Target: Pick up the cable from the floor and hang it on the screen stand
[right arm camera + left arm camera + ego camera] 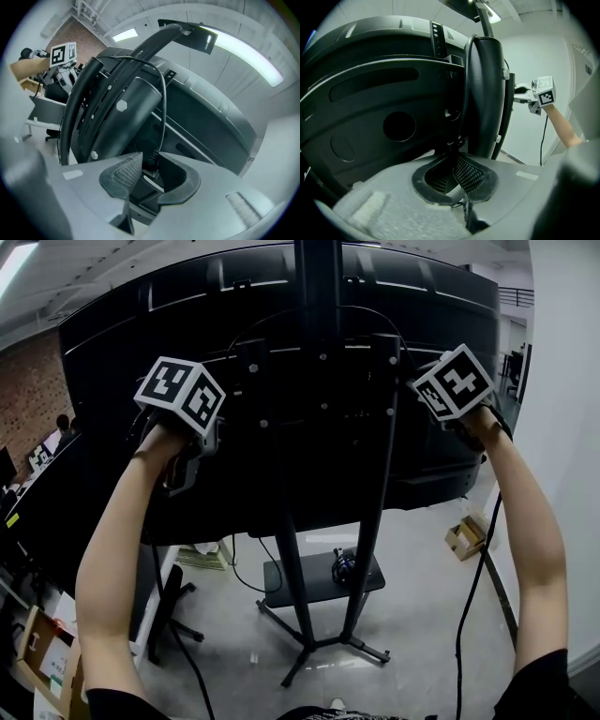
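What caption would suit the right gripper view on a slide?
Right gripper holds the cable by its plug, the cable looping up over the screen stand.

Ceiling strip lights point(13, 266) do the work here, pale and cool; one long tube point(246, 54) flares white in the right gripper view. The back of the screen point(187, 343) sits nearly black, its detail lost, while the floor point(422, 559) carries a soft sheen. Every view bulges, with straight lines bowing near the edges, and both gripper views darken at the corners. Up close the jaws are soft and blurred; the cable point(163, 108) beyond reads crisp.
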Action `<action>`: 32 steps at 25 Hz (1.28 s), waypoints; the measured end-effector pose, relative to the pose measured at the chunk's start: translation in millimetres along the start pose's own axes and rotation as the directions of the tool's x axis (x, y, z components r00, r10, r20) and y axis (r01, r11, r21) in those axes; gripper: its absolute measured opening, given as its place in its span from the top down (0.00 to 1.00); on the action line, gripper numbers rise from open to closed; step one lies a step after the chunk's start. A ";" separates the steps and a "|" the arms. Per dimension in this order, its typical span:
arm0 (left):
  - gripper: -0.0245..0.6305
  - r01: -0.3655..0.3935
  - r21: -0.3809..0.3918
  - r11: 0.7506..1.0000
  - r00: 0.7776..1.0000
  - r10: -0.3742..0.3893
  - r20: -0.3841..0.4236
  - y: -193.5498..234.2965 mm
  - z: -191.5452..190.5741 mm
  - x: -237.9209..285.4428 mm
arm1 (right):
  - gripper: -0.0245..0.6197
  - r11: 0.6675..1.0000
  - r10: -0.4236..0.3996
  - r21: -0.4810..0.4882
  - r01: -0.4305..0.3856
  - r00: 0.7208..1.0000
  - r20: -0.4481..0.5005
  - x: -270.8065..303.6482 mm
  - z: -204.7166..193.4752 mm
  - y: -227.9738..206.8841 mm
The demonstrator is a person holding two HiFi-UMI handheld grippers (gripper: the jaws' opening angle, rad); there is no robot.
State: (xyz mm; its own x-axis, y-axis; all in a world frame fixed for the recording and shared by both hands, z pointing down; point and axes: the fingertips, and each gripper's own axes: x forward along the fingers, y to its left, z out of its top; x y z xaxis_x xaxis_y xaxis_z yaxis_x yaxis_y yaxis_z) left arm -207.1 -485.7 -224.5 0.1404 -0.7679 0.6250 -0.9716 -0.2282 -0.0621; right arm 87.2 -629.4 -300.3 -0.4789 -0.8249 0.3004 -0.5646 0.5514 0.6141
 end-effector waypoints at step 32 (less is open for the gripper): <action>0.93 -0.262 -0.078 0.962 0.914 0.222 -0.339 54.7 -31.5 -34.1 | 0.79 0.989 0.091 0.111 -0.100 0.992 0.087 10.5 -5.7 10.5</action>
State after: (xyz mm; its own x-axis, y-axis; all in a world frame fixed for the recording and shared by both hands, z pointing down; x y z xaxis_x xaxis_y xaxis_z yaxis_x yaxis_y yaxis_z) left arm -271.0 -453.2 -224.7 -0.1515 -0.5494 0.8217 -0.9863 0.0289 -0.1626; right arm 80.1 -633.0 -286.6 -0.5848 -0.7573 0.2906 -0.5849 0.6419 0.4958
